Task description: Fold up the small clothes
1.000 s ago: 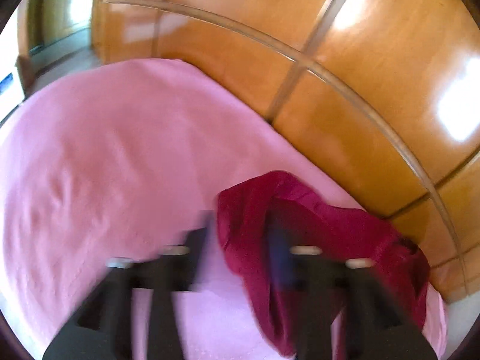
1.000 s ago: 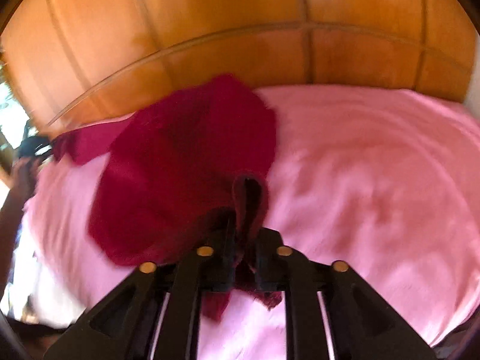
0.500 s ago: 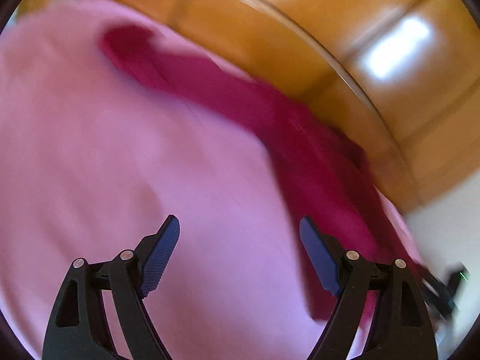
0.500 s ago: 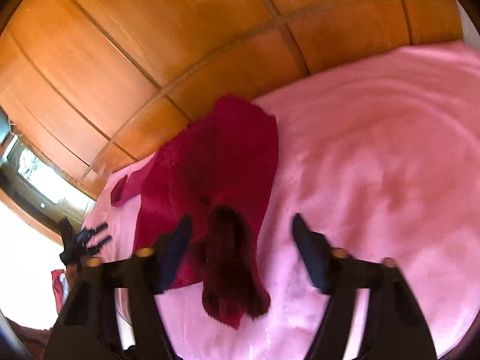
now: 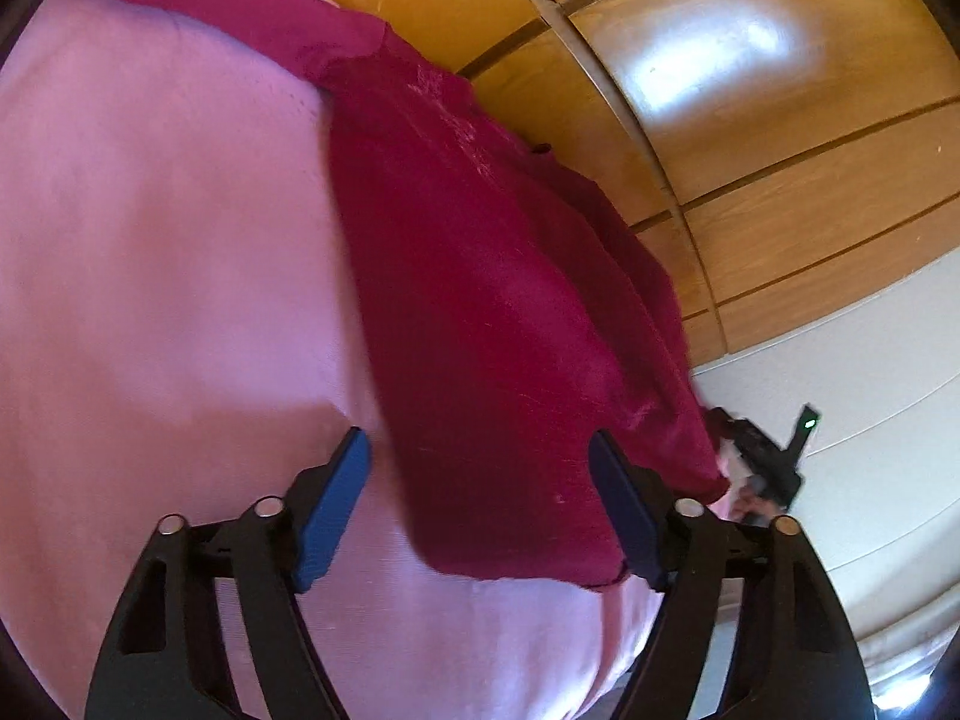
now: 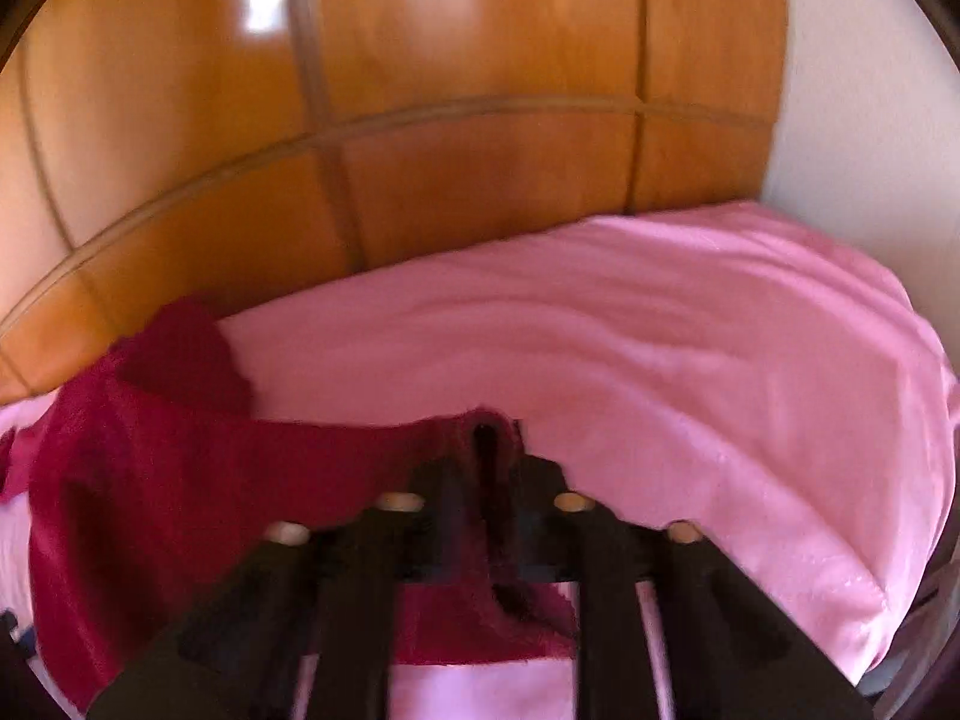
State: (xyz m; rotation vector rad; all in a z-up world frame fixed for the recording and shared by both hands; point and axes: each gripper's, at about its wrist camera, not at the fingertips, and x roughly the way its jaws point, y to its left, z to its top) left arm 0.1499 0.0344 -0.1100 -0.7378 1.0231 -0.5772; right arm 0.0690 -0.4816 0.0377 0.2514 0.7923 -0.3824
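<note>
No writing or label can be read anywhere. Nearest, the left gripper (image 5: 480, 468) is spread wide, its blue pads (image 5: 333, 507) apart above the hem of a dark red garment (image 5: 480, 312), holding nothing. The right gripper (image 6: 489, 480) is pressed together, pinching a bunched edge of the same garment (image 6: 180, 468); that view is blurred. The garment lies spread on a pink bedsheet (image 5: 150, 270), running toward the far edge. Beyond stand glossy wooden wardrobe panels (image 6: 420, 120), and a white wall (image 5: 870, 360) to the side.
</note>
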